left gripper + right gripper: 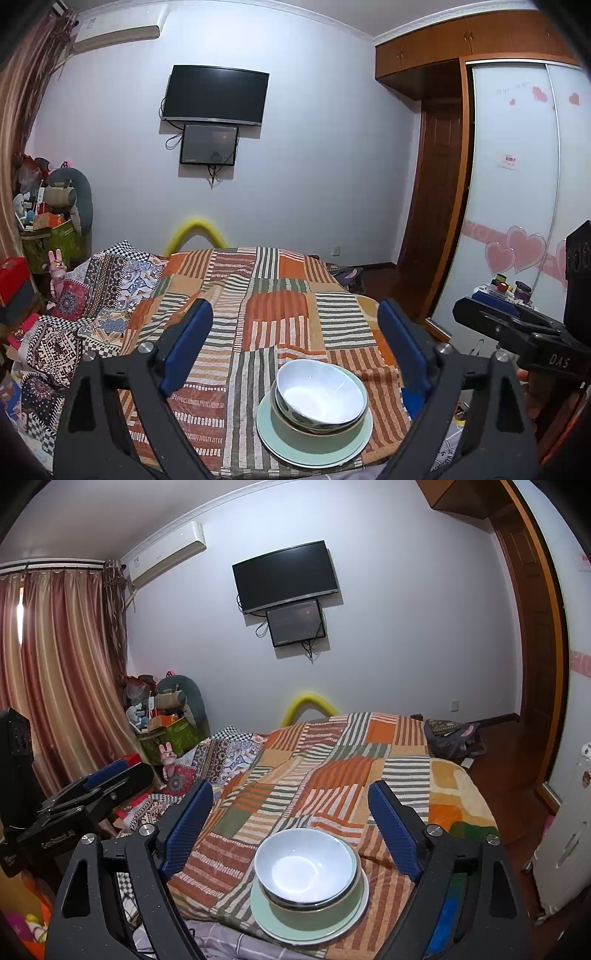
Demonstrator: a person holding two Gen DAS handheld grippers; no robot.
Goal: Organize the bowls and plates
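I see the bowls (pixel 320 397) stacked on the plate (pixel 314 441) at the bed's (pixel 258 295) near edge; my left gripper (pixel 295 343) and right gripper (pixel 291 823) hover with jaws wide, empty.

Bed (pixel 258 295) under striped patchwork blanket (pixel 280 317); green plate (pixel 314 439) rests directly on it

"DAS" in pale letters on the right claw (pixel 480 314) body, seen from the left wrist. Other labels and stickers too blurred to read.
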